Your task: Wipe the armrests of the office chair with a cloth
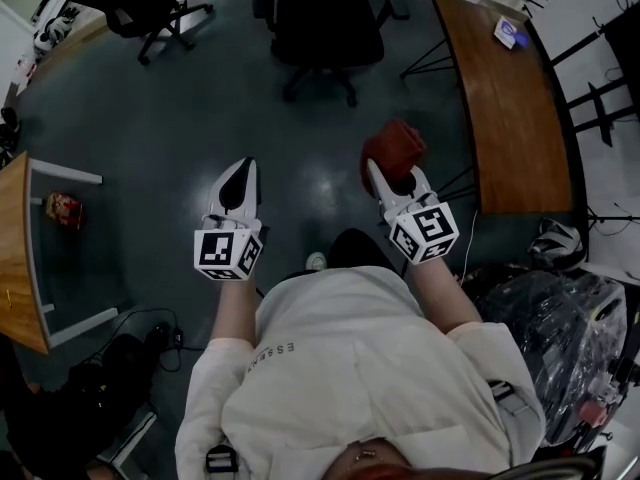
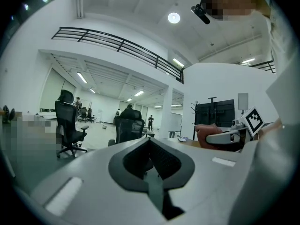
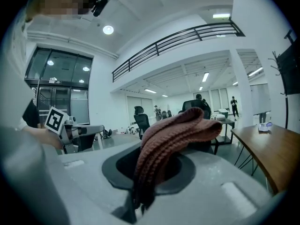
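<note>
Right hand-held gripper [image 1: 391, 180] is clamped on a reddish knitted cloth [image 1: 392, 148], bunched and sticking out past the jaws. Left hand-held gripper [image 1: 238, 174] has its jaws fully together, nothing held. Both are held over the floor [image 1: 170, 118]. Black office chair [image 1: 325, 23] is ahead, well apart from the cloth.

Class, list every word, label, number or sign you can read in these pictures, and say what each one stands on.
"ESSEN": printed sideways on the back of the person's pale shirt; any letters after that are not legible.
Left gripper and right gripper: their cubes carry black-and-white square patterns only, no words.
Small object on the wooden desk: any print is too small to read.
</note>
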Action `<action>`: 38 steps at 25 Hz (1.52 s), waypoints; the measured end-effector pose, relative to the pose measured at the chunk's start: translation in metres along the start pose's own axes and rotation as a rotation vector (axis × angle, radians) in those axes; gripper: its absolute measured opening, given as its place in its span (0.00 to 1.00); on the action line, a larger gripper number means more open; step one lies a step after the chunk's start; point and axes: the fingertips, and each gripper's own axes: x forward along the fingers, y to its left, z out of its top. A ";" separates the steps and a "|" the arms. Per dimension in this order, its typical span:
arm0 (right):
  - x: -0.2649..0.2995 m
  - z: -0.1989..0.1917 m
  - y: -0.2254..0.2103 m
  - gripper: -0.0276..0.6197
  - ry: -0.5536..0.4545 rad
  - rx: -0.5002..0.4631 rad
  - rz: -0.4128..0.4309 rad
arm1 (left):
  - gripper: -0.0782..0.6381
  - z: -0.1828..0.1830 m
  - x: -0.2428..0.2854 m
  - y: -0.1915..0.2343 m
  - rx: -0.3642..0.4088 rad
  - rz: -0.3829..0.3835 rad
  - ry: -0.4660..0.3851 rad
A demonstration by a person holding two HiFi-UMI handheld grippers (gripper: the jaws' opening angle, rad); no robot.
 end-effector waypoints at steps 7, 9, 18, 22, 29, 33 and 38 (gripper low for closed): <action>0.098 0.000 -0.030 0.11 0.032 0.024 0.044 | 0.13 -0.010 0.052 0.064 -0.004 0.068 0.013; 0.135 0.005 -0.045 0.11 0.033 0.027 0.062 | 0.13 -0.012 0.077 0.087 0.001 0.087 0.025; 0.310 0.059 -0.121 0.11 0.018 0.033 0.126 | 0.13 0.021 0.230 0.191 0.012 0.119 0.033; 0.373 0.071 -0.149 0.11 0.039 0.050 0.126 | 0.13 0.029 0.286 0.231 0.010 0.121 0.047; 0.477 0.069 -0.178 0.11 0.113 0.051 0.096 | 0.13 0.022 0.367 0.302 -0.040 0.070 0.073; 0.551 0.075 -0.192 0.11 0.125 0.076 0.050 | 0.13 0.025 0.427 0.360 -0.050 -0.002 0.091; 0.638 0.085 -0.209 0.11 0.152 0.082 -0.020 | 0.13 0.041 0.498 0.424 -0.048 -0.109 0.123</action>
